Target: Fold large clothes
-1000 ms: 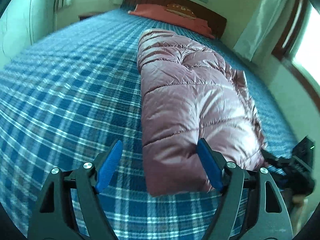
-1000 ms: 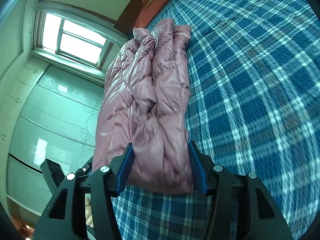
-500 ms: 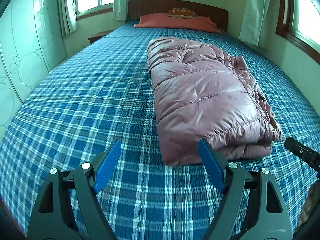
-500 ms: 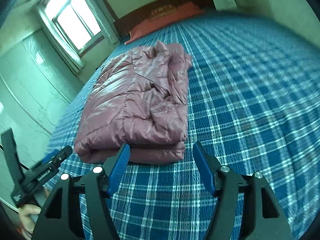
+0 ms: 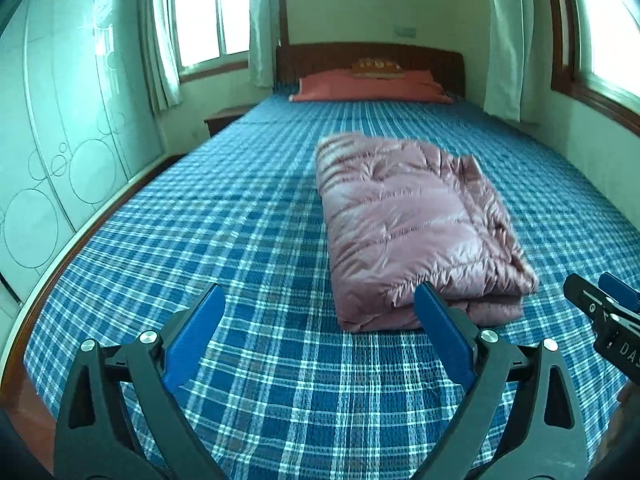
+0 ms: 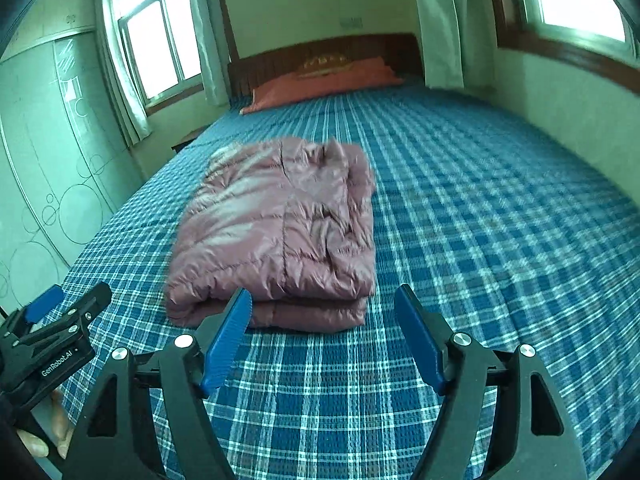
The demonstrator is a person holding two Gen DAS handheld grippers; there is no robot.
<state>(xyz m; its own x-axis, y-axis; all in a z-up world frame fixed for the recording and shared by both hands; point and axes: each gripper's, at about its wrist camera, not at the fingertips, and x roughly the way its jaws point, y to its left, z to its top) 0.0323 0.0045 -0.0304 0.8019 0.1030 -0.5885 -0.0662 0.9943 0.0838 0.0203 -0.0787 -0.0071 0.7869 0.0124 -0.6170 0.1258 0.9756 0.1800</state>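
Observation:
A pink puffer jacket [image 5: 408, 224] lies folded into a thick rectangle on the blue plaid bedspread [image 5: 224, 216]; it also shows in the right wrist view [image 6: 276, 232]. My left gripper [image 5: 320, 328] is open and empty, held above the bed's foot, short of the jacket's near edge. My right gripper [image 6: 324, 332] is open and empty, just short of the jacket's folded near edge. The right gripper's tip shows at the right edge of the left wrist view [image 5: 604, 316]; the left gripper shows at the left of the right wrist view [image 6: 52, 332].
An orange pillow [image 5: 368, 84] lies against the dark wooden headboard [image 5: 372, 56]. A wardrobe [image 5: 52, 152] stands left of the bed, a nightstand [image 5: 226, 118] by the window. A wall [image 6: 580, 120] runs along the bed's right side.
Both grippers have pulled back and up from the jacket toward the bed's foot. The right gripper, which straddled the jacket's end a second ago, now holds nothing. The jacket stays folded.

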